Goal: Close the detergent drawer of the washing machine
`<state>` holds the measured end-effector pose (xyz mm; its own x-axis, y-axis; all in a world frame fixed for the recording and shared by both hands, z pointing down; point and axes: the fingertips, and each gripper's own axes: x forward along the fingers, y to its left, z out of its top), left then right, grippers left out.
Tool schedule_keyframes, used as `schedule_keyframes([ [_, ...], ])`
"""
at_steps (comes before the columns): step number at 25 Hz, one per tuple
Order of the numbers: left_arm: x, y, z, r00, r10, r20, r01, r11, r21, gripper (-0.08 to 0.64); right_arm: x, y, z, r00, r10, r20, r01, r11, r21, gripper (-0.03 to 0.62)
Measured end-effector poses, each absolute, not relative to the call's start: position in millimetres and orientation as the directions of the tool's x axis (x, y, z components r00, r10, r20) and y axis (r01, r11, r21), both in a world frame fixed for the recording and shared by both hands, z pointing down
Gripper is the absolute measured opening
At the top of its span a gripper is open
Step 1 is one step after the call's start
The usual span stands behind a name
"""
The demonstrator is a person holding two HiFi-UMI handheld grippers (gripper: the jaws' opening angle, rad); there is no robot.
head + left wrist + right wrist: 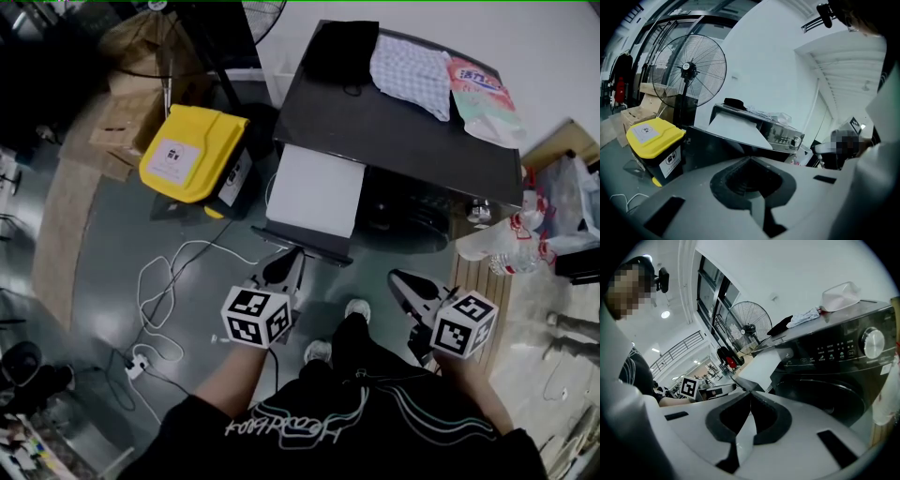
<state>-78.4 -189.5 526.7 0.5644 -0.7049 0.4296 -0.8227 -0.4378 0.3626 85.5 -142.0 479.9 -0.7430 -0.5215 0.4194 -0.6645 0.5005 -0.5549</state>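
The dark washing machine [412, 127] stands ahead of me with its white detergent drawer [315, 191] pulled far out at the front left. My left gripper [285, 266] hovers just below the drawer's front edge, shut and holding nothing. My right gripper [399, 279] is shut and empty too, low in front of the machine's door. From the left gripper view the drawer [737, 128] juts out beyond the shut left gripper [750, 159]. The right gripper view shows the drawer [761, 367] left of the control panel [834, 350], past the shut right gripper [750, 395].
A yellow-lidded bin [193, 152] stands left of the machine, with cardboard boxes [131, 112] and a floor fan [689, 70] behind it. White cables [169, 281] trail on the floor. Cloths [410, 75] and a detergent bag [480, 97] lie on the machine. Plastic bottles [511, 246] sit at right.
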Motion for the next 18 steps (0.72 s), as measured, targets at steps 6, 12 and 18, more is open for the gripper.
schedule_keyframes([
  [6,-76,-204,527,0.552,-0.713,0.433,-0.831,-0.424,0.361,0.023,90,-147,478,-0.738,-0.534,0.413,-0.668,0.491,-0.558,0.028],
  [12,-73,-208,526,0.549,-0.720,0.424,-0.831,-0.419,0.365,0.023,106,-155,474,-0.722,-0.559,0.408,-0.682,0.477,-0.554,0.028],
  [18,-69,-219,527,0.537,-0.723,0.434,-0.841,-0.422,0.338,0.023,111,-166,473,-0.720,-0.568,0.398,-0.682,0.475,-0.556,0.028],
])
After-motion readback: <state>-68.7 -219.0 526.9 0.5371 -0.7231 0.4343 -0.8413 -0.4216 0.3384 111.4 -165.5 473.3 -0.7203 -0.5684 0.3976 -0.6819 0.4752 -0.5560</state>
